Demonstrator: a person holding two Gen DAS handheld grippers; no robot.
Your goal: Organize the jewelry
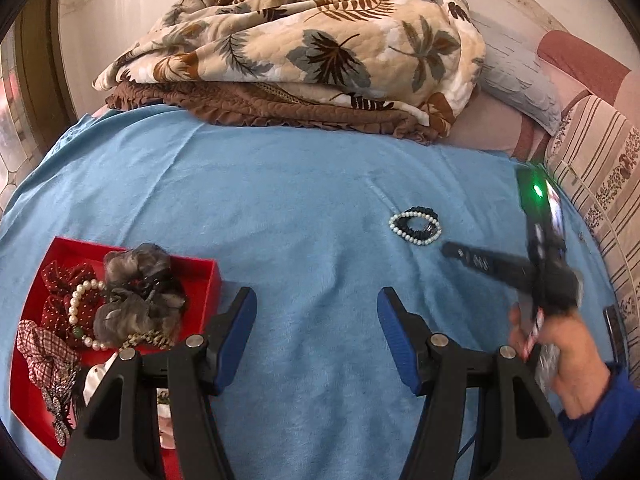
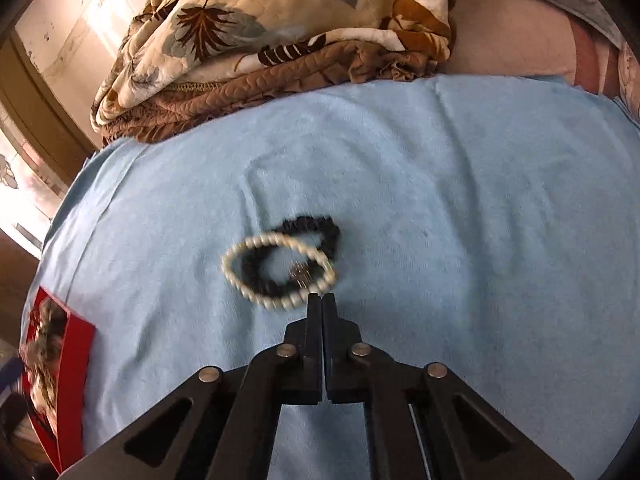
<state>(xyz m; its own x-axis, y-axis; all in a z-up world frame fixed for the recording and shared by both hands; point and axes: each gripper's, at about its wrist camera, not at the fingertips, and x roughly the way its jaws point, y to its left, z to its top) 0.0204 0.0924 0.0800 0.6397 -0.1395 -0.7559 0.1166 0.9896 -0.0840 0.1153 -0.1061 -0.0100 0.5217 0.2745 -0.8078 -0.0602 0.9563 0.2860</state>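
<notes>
Two bracelets lie looped together on a blue terry blanket (image 1: 280, 184), a white pearl bracelet (image 2: 276, 272) overlapping a black beaded bracelet (image 2: 296, 240), at center in the right wrist view and right of center in the left wrist view. The right gripper (image 2: 322, 298) points down at them with its jaws pressed flat together and nothing between them, the tips just at the near edge of the pearl loop; whether they touch a bead cannot be told through the blur. The left gripper (image 1: 316, 320) hangs over bare blanket at the bottom of its frame, its blue-padded fingers (image 1: 240, 320) spread wide and empty. A red box (image 1: 200, 280) sits at lower left, already heaped with a grey scrunchie (image 1: 136, 300), a second string of pearls, dotted red bows and a checked fabric band. To lift the pair cleanly, the right jaws probably need to part first, then straddle the strand where pearl and black beads cross and close across it, since round, glossy beads tend to roll out of a glancing pinch and the soft, napped blanket gives beneath any downward push. A quilted leaf-print cover (image 1: 312, 40) with a brown ruffled hem is bunched across the top of both frames.
</notes>
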